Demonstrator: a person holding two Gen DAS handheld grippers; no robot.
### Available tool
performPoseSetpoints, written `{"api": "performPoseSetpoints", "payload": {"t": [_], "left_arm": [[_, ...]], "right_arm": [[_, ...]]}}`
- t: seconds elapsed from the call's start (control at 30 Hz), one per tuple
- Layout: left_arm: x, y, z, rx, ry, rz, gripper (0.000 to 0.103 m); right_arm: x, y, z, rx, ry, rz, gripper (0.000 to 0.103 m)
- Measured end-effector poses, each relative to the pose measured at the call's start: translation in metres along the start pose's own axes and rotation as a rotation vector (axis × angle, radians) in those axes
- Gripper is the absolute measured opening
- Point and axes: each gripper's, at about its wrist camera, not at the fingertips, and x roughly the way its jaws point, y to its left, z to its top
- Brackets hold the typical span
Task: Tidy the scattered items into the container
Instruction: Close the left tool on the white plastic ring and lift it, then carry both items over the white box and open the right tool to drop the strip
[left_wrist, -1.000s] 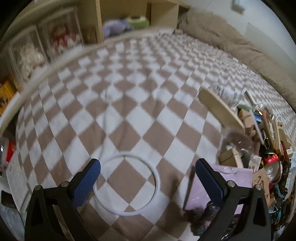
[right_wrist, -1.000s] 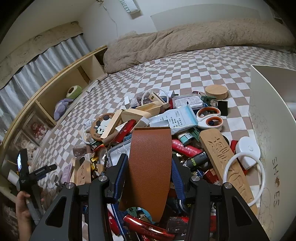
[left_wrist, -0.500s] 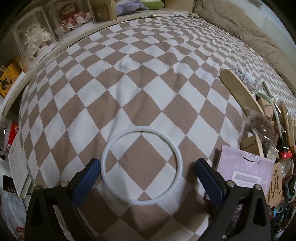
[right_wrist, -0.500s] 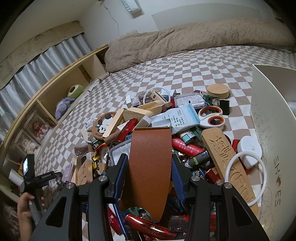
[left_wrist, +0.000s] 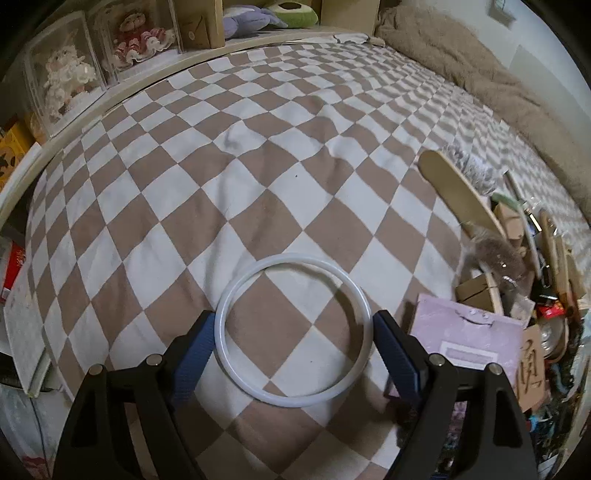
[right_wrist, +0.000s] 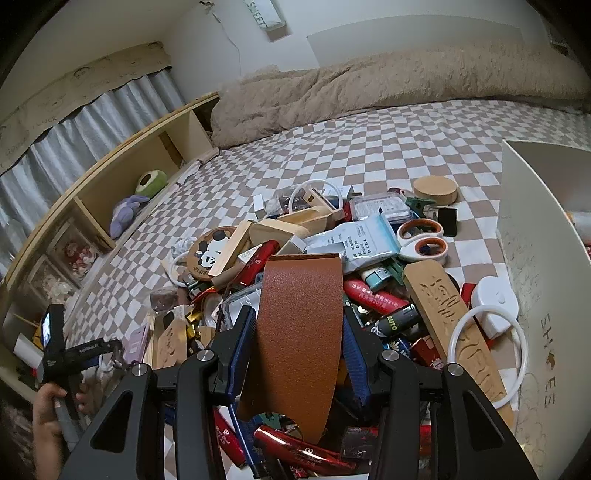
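Left wrist view: your left gripper (left_wrist: 293, 334) sits low over the checkered bedsheet (left_wrist: 229, 184), w/ the white plastic ring (left_wrist: 293, 329) lying flat between its blue pads (left_wrist: 194, 349). Jaws are spread about as wide as the ring; each pad is right at the ring's outer edge, but can't tell if they're pressing it or just beside it. To the right, a lilac card sleeve (left_wrist: 463, 341) lies just beside the right finger, w/ the edge of the clutter pile (left_wrist: 535, 280) behind it, incl. a long wooden paddle (left_wrist: 461, 201). Display boxes w/ dolls (left_wrist: 96, 59) line the shelf at top left.

Right wrist view: your right gripper (right_wrist: 299, 347) is clamped on a brown leather strap (right_wrist: 301, 339), pads on both its long edges; the strap stands up out of the jaws above the pile. Below & beyond it: orange-handled scissors (right_wrist: 423, 240), a carved wooden plaque (right_wrist: 456, 328) w/ another white ring (right_wrist: 489, 345) lying across it, a round cork coaster (right_wrist: 435, 189), a panda-print disc (right_wrist: 208, 254). The white container (right_wrist: 546, 280), marked SHOES, stands at the right edge, touching the pile. Your left hand (right_wrist: 48, 417) shows at far left.
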Motion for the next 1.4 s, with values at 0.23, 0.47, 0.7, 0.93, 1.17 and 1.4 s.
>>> {"api": "performPoseSetpoints", "payload": {"t": [0.23, 0.47, 0.7, 0.93, 1.17, 1.4], "left_arm": [[-0.022, -0.005, 0.003, -0.009, -0.089, -0.058, 0.085], [-0.059, -0.032, 0.001, 0.071, -0.204, -0.136, 0.085], [-0.093, -0.059, 0.002, 0.122, -0.261, -0.259, 0.085], [-0.129, -0.095, -0.002, 0.190, -0.301, -0.357, 0.085], [-0.171, -0.141, -0.017, 0.281, -0.334, -0.481, 0.085], [-0.212, -0.191, -0.040, 0.375, -0.347, -0.596, 0.085]], "right_arm": [[-0.010, 0.007, 0.003, -0.028, -0.033, -0.006, 0.046], [-0.027, 0.020, 0.009, -0.059, -0.081, 0.008, 0.046], [-0.048, 0.033, 0.016, -0.098, -0.132, 0.005, 0.046], [-0.087, 0.032, 0.028, -0.123, -0.210, -0.026, 0.046], [-0.138, 0.009, 0.037, -0.121, -0.257, -0.079, 0.046], [-0.195, -0.018, 0.043, -0.126, -0.306, -0.162, 0.046]]}}
